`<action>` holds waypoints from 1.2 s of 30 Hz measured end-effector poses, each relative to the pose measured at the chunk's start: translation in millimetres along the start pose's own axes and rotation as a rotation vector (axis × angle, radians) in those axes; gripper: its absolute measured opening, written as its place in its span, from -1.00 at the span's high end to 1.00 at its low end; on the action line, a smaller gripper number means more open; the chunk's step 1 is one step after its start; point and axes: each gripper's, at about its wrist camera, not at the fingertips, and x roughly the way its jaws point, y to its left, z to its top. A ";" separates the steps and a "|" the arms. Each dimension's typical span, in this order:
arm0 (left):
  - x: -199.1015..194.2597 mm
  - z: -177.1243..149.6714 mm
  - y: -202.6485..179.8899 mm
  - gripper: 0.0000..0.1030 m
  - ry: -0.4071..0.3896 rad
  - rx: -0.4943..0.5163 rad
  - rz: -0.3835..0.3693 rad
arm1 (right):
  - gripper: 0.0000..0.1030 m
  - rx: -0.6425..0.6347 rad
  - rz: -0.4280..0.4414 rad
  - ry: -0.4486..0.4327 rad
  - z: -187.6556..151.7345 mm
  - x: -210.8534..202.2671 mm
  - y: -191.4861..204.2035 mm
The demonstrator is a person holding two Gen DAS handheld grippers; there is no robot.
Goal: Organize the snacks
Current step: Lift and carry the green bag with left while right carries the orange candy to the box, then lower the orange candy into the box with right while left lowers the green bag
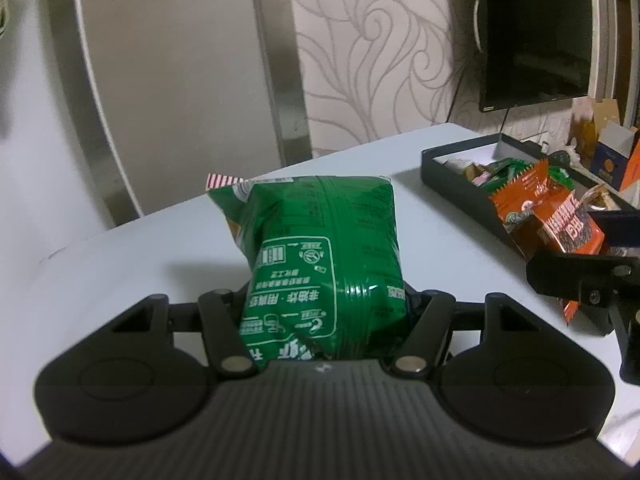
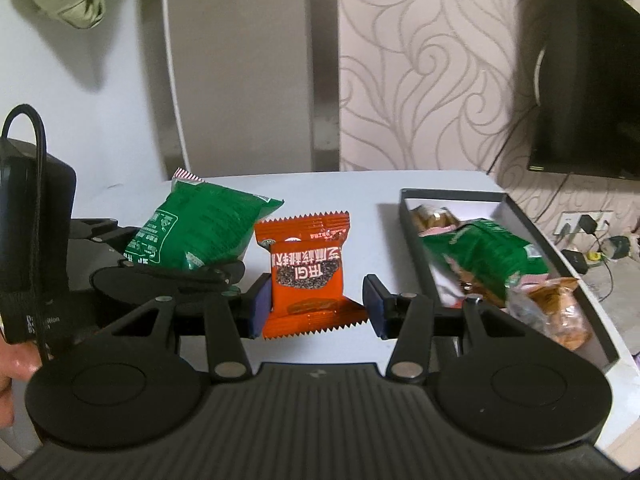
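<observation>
- Left tool [image 1: 326,308] was clamped on a puffy green snack bag [image 1: 320,248], held above the desk [image 1: 120,260].
- Right tool [image 2: 316,304] gripped an orange packet [image 2: 308,272].
- Black tray [image 2: 408,216] already had several snacks in it; these two weren't in yet.

The left gripper [image 1: 326,312] holds a puffy snack bag [image 1: 320,252] above the table [image 1: 120,264], and just to its right the right gripper [image 2: 316,300] carries a flat packet [image 2: 308,276]. Further right on the table sits a tray [image 2: 412,232] with more snack packs [image 2: 484,256] inside. Behind the table stands the wall, with a television [image 1: 536,36] mounted at the right.
</observation>
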 end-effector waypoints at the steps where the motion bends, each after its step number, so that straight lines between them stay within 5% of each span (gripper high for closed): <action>1: 0.8 1.6 -3.0 -0.28 -0.002 0.003 -0.006 | -0.06 0.005 -0.007 -0.002 -0.3 -1.0 -3.7; 36: 54.9 58.0 -115.3 -0.28 -0.050 0.109 -0.226 | -0.06 0.126 -0.217 0.035 -11.7 -6.8 -122.2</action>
